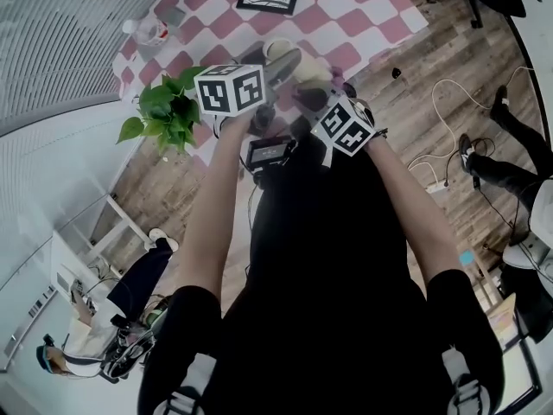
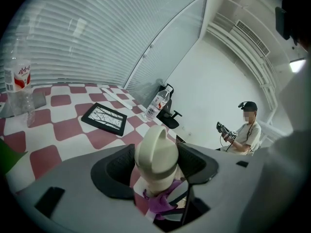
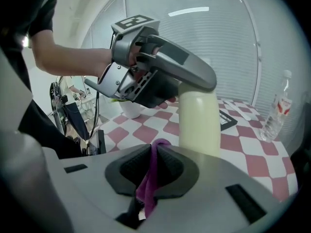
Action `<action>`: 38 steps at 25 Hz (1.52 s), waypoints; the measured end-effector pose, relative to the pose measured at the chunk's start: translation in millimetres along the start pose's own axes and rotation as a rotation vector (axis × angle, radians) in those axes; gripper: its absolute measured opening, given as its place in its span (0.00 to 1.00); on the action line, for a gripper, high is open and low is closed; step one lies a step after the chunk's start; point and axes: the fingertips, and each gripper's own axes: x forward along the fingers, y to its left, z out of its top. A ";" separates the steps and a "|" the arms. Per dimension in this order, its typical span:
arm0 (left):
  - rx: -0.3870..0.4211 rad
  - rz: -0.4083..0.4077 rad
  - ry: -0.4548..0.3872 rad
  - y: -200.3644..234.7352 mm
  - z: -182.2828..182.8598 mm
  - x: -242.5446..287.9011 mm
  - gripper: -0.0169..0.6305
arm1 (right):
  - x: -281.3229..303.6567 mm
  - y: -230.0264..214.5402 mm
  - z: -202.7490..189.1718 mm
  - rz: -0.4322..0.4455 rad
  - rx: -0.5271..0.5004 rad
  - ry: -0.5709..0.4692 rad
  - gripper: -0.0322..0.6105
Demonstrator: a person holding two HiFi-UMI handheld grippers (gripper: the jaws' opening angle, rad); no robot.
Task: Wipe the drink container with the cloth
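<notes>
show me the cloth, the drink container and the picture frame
cloth (image 3: 149,178), right gripper view, middle of the purple strip
drink container (image 3: 198,123), right gripper view, middle of its cream body
picture frame (image 2: 104,118), left gripper view, centre of the picture

Cream bottle (image 3: 197,123), purple cloth (image 3: 149,188), pink/wht chk tablecloth (image 1: 363,15)

Bare forearms (image 1: 216,206) run up toward 12 o'clock. Left gripper (image 2: 156,171) at 11, jaws clamped on drink container (image 2: 156,149). Right gripper (image 3: 151,166) at 1, jaws pinched on cloth (image 3: 148,191).

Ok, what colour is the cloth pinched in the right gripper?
Purple. The cloth shows best in the right gripper view.
</notes>
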 end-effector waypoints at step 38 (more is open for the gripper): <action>0.086 -0.015 0.036 -6.8 -14.2 -11.0 0.48 | -61.6 -89.7 100.1 -0.294 -0.059 -0.239 0.12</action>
